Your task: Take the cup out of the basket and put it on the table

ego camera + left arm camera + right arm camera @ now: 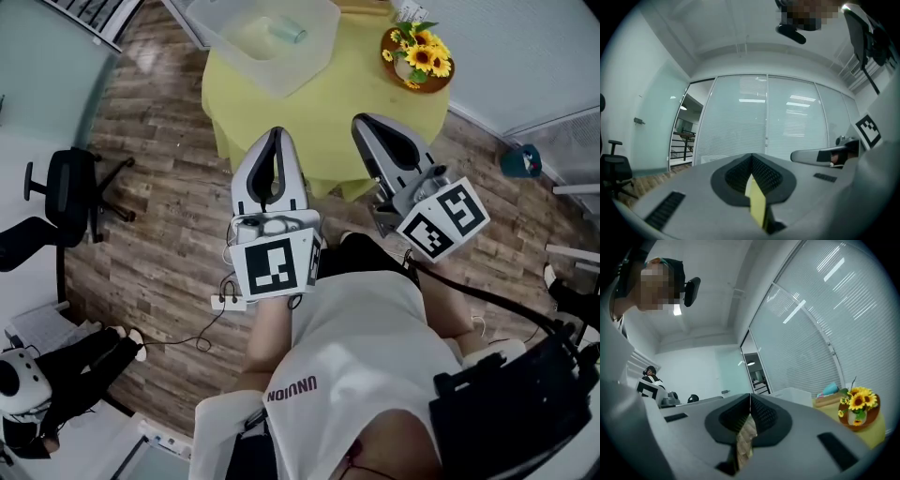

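Yellow cloth is covering the round table (347, 103), and the clear plastic basket (314, 58) is sitting at its far edge, slightly to the left. The pale green cup (286, 33) is lying on its side inside the basket, not touching either gripper. A pot of sunflowers (419, 52) is standing at the table's right edge, well apart from the basket.

The person is holding both tools above the near edge of the table, side by side, tips pointing toward the basket. The left gripper (277, 131) is hovering over the near-left part of the cloth; its own view shows the two jaws pressing together along one seam with nothing caught between them (751, 157). The right gripper (361, 120) is hanging just beside it, nearer the middle of the near edge, and its jaws are likewise meeting flush and carrying nothing (750, 397). From the right gripper view the sunflowers (858, 404) are showing at the right, with the basket (794, 394) beyond the tips.

A black office chair (70, 192) is standing on the wooden floor (169, 216), left of the table.
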Available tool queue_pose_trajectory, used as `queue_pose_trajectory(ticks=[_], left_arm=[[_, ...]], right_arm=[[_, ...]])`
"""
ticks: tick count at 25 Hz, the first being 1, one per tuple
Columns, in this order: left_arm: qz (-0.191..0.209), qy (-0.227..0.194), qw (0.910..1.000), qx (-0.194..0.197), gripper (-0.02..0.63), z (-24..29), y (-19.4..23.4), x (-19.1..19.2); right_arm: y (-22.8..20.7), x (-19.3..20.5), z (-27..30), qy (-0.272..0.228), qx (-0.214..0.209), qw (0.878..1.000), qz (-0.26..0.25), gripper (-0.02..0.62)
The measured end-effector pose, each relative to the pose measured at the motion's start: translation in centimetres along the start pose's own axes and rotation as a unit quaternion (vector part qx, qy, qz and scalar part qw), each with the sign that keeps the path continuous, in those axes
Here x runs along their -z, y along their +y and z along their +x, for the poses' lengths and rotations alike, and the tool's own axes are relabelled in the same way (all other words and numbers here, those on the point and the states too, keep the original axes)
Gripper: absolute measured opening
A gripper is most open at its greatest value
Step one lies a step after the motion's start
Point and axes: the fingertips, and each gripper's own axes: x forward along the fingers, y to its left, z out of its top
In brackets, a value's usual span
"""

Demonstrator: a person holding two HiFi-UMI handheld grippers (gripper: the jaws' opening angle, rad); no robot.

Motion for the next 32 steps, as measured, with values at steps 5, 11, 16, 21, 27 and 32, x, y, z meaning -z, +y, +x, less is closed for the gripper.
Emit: queue_pose_trajectory(ticks=[5,11,16,21,27,32], left_arm=[[0.001,0.006,1.0000,0.006,0.012,0.8,0.5,0.7],[0.010,-0.001,0.9999,-0.009,0.012,5.2,1.7,0.5],[0.056,-0.031,0.9978,-0.017,0.013,10.3,3.2,-1.0],[0.068,-0.041,0.9964,-0.030,0.012,15.3,4.8,-2.2],[0.072,-0.048,0.9954,-0.041,0.013,18.9,5.7,-3.1],[0.081,-0.053,0.9944,-0.043,0.012,20.9,6.3,-4.0]], right_arm=[[-0.7,0.6,0.9,0.006,0.012,1.000,-0.016,0.020],[-3.7,0.2,4.3,0.010,0.004,1.000,-0.026,0.020],[-6.9,-0.8,8.4,0.015,-0.009,0.998,-0.056,0.020],[-9.9,-2.6,12.0,0.010,-0.016,0.997,-0.076,0.020],[-12.5,-3.8,14.6,0.002,-0.018,0.996,-0.087,0.020],[-13.6,-5.0,16.1,-0.008,-0.019,0.995,-0.094,0.020]])
